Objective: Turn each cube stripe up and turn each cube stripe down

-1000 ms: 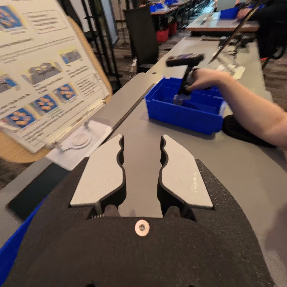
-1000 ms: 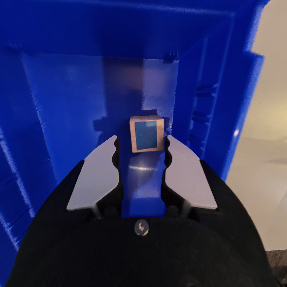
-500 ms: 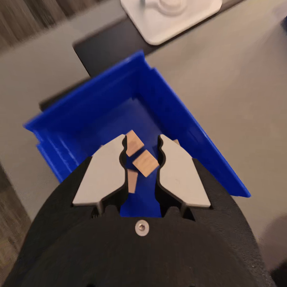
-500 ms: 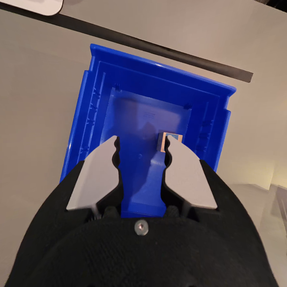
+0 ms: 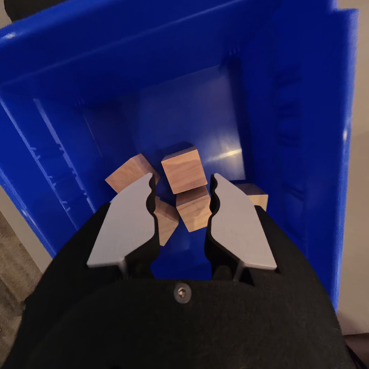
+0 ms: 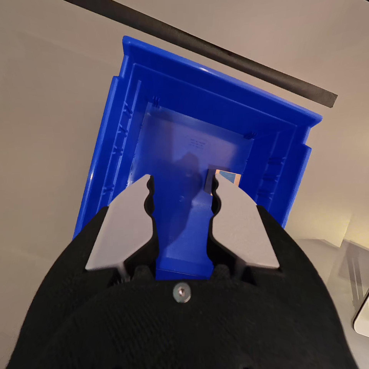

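In the left wrist view, several plain wooden cubes lie jumbled on the floor of a blue bin (image 5: 79,65). My left gripper (image 5: 181,177) is open and low inside the bin. One cube (image 5: 183,173) sits just past its tips, and another cube (image 5: 193,213) lies between the fingers. No stripe shows on these cubes. In the right wrist view, my right gripper (image 6: 181,179) is open and empty above a second blue bin (image 6: 199,83). One wooden cube (image 6: 229,176) with a blue stripe facing up rests on that bin's floor, partly hidden behind the right fingertip (image 6: 221,181).
Both bins stand on a grey table (image 6: 50,99). A dark strip (image 6: 219,54) runs across the table behind the right bin. A white object (image 6: 362,319) sits at the right edge of the right wrist view. Wood-look floor (image 5: 12,259) shows left of the left bin.
My left gripper swung from facing along the table and dropped into the bin of cubes. My right gripper rose out of its bin, leaving the striped cube on the floor.
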The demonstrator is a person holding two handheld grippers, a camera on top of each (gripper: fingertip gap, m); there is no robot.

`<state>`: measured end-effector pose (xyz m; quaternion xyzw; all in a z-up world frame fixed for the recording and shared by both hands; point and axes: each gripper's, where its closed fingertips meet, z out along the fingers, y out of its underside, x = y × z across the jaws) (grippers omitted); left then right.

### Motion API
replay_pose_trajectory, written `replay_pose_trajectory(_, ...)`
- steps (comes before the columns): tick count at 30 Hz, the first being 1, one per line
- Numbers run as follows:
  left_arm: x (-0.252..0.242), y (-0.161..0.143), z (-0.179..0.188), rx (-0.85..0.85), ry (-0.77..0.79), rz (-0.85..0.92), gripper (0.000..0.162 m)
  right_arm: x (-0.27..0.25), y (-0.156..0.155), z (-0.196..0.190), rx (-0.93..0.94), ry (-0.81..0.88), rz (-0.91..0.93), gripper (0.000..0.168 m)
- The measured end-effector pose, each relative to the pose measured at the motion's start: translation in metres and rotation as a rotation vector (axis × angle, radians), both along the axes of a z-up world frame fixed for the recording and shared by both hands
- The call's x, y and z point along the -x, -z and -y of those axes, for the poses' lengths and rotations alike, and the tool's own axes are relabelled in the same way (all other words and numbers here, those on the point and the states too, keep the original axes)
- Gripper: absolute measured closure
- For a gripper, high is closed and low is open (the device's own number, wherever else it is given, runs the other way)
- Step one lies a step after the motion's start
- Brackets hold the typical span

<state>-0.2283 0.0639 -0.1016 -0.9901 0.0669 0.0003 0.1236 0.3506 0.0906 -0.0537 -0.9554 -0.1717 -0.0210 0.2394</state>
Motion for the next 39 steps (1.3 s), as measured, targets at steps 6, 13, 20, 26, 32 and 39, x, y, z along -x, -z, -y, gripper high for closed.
replay_pose_trajectory(6,0.003,0.011,-0.002,0.031,-0.045,-0.007,0.108,0.003,0.002,0.001,0.009,-0.016,0.013,0.111)
replay_pose_trajectory(13,0.0,0.023,-0.001,0.084,-0.054,-0.017,0.109,0.005,0.005,0.002,0.02,-0.033,0.03,0.111)
replay_pose_trajectory(20,-0.002,0.033,0.001,0.13,-0.048,-0.019,0.113,0.01,0.006,0.002,0.025,-0.054,0.042,0.111)
replay_pose_trajectory(26,-0.003,0.033,0.001,0.133,-0.02,-0.022,0.114,0.012,0.009,0.002,0.031,-0.061,0.047,0.111)
replay_pose_trajectory(32,-0.004,0.033,0.0,0.133,0.042,-0.051,0.115,0.013,0.011,0.002,0.04,-0.064,0.056,0.111)
replay_pose_trajectory(39,-0.015,0.019,-0.006,0.075,0.122,-0.022,0.116,0.015,0.01,0.001,0.029,-0.067,0.081,0.111)
